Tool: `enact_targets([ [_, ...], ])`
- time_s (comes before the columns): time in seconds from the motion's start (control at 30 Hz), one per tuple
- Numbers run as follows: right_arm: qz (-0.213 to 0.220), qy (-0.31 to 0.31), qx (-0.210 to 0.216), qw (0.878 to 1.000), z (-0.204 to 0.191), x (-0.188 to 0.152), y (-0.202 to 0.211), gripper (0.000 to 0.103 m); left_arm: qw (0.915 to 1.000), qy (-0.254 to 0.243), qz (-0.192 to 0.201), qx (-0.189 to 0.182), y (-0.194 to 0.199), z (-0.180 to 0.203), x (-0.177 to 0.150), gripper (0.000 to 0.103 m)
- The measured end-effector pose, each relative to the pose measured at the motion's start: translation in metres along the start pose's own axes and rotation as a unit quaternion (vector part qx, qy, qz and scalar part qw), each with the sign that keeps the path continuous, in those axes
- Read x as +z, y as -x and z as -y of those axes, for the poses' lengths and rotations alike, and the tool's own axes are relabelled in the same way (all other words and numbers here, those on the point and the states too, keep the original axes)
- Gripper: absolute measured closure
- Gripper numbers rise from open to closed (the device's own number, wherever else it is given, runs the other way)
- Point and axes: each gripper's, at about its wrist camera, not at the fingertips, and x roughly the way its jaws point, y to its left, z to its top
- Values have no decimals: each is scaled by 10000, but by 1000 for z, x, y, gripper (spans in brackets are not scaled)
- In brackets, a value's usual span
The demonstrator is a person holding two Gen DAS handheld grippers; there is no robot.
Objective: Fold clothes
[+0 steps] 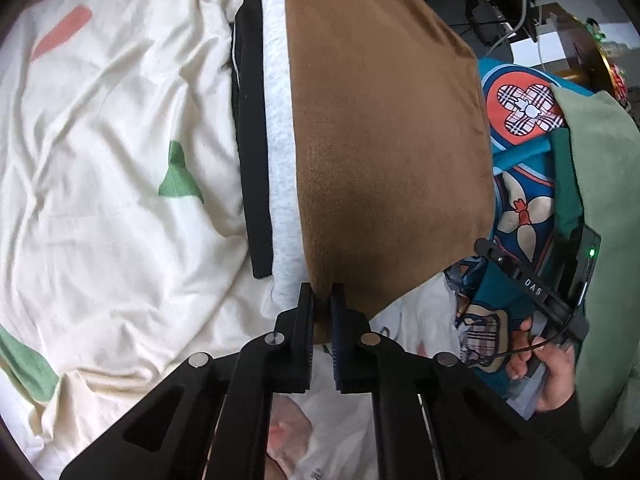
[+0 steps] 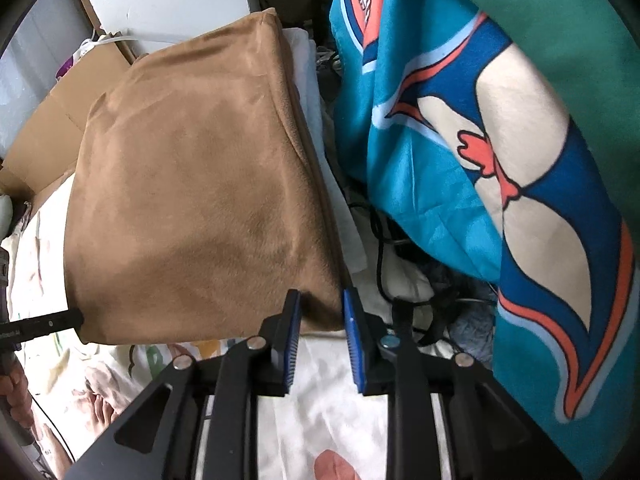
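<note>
The brown garment (image 1: 384,140) lies folded on the bed, its near corner pinched in the left claw (image 1: 323,300); the right claw (image 2: 320,308) stands narrowly parted around the other near corner, pads not clearly pressing. Under it lie grey (image 1: 280,140) and black (image 1: 250,140) folded clothes. The cream sheet (image 1: 112,140) bears green and pink patches. A teal printed blanket (image 2: 460,140) lies beside. "DAS" is printed on the right claw's side.

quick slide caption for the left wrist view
Left gripper pinches the near edge of the brown folded garment on the cream bedsheet.
</note>
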Motion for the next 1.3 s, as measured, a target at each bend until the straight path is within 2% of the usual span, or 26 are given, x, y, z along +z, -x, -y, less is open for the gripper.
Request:
enact_targets([
  [0.1, -6, -38, 0, 10000, 0, -5, 4, 77, 9999, 26, -145, -50, 6, 7, 5, 95],
  [0.2, -48, -124, 1, 9999, -6, -8, 5, 76, 9995, -150, -240, 168, 16, 14, 6, 94],
  [0.3, -111, -160, 58, 9998, -10, -8, 9, 75, 9989, -118, -307, 336, 30, 14, 8, 92],
  [0.37, -152, -166, 106, 9997, -13, -1, 11, 72, 9981, -149, -302, 522, 40, 15, 10, 65],
  [0.4, -179, -218, 151, 9995, -17, 0, 14, 65, 9974, -183, -255, 644, 47, 15, 9, 38],
  [0.43, -216, -256, 190, 9993, -21, 1, 16, 61, 9966, -209, -192, 769, 54, 15, 10, 26],
  [0.47, -247, -244, 204, 9992, -23, 2, 19, 55, 9963, -206, -148, 817, 61, 15, 11, 25],
  [0.57, -308, -109, 184, 9993, -31, 6, 31, 47, 9957, -140, -273, 875, 79, 15, 12, 24],
  [0.6, -318, -106, 212, 9992, -33, 6, 37, 40, 9950, -144, -331, 931, 84, 16, 13, 21],
  [0.63, -328, -115, 218, 9992, -34, 8, 43, 36, 9940, -192, -348, 1014, 90, 18, 13, 16],
  [0.73, -335, -158, 253, 9990, -38, 12, 61, 25, 9931, -229, -345, 1096, 110, 22, 13, 8],
  [0.8, -348, -240, 312, 9986, -39, 15, 73, 9, 9928, -214, -305, 1135, 123, 24, 14, 7],
  [0.87, -372, -237, 395, 9982, -44, 17, 86, 1, 9923, -216, -221, 1202, 138, 28, 15, 6],
  [0.93, -354, -184, 442, 9982, -48, 18, 94, 1, 9925, -149, -169, 1203, 151, 31, 16, 1],
  [1.3, -280, -171, 698, 9970, -59, 24, 154, 1, 9911, -38, 125, 1326, 231, 52, 19, 1],
])
